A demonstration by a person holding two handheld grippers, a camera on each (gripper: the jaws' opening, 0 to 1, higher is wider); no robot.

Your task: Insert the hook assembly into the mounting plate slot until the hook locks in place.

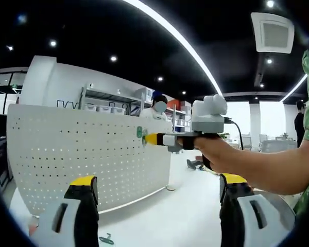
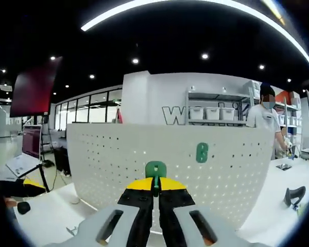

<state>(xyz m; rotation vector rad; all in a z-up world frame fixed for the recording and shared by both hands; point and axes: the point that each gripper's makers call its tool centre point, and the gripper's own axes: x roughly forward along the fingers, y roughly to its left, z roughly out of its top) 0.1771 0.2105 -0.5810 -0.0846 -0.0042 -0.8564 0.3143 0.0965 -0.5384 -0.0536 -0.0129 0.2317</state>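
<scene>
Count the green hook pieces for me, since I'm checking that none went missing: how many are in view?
2. One green hook piece is already on the white pegboard. The other green hook piece is pinched in the right tongs, near the board. More may be hidden.

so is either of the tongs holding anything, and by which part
The right tongs pinch a green hook by its lower stem. The left tongs are open, holding nothing.

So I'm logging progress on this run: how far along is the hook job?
Done: a green hook already sits on the white pegboard, and the right claw is shut on a second green hook. In hand: that claw is carrying it up to the board. Left: seat it until it locks. The left claw is open.
</scene>
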